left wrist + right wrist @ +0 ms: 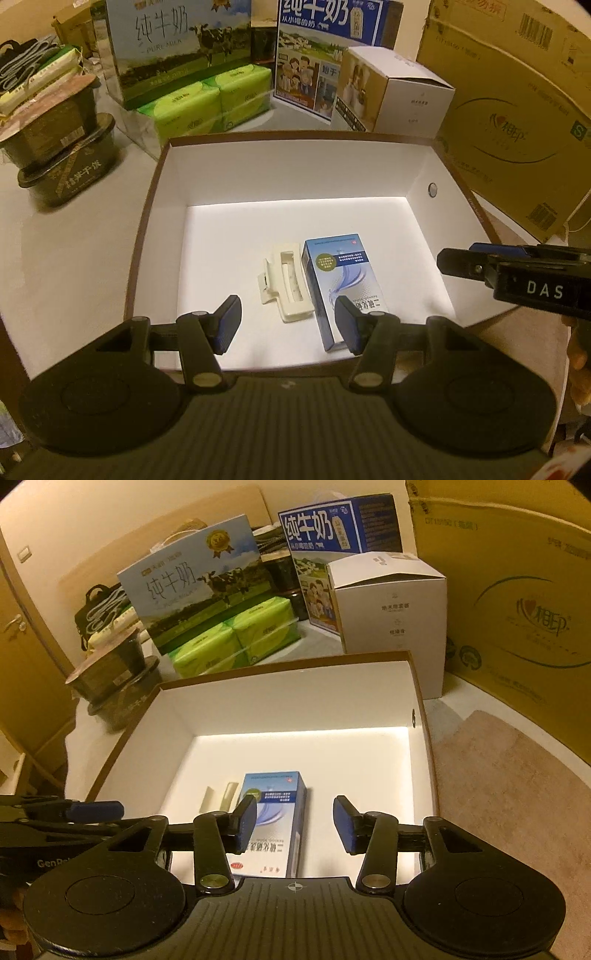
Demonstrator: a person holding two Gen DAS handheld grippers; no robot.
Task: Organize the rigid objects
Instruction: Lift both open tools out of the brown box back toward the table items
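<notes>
An open box (173, 166) with white inside and a brown rim stands before me; it also shows in the right wrist view (295, 701). On its floor lie a blue-and-white carton (338, 273) and a cream hair clip (286, 284) just left of it. In the right wrist view the carton (275, 812) lies near the front, with the clip (221, 795) partly hidden behind it. My left gripper (288, 323) is open and empty above the box's near edge. My right gripper (295, 823) is open and empty above the carton; it enters the left wrist view (458, 264) from the right.
Behind the box stand milk cartons (177, 48), green tissue packs (207, 99), a white box (413, 99) and a large cardboard box (517, 110). Dark stacked tubs (62, 147) sit at the left. A beige mat (509, 782) lies to the right.
</notes>
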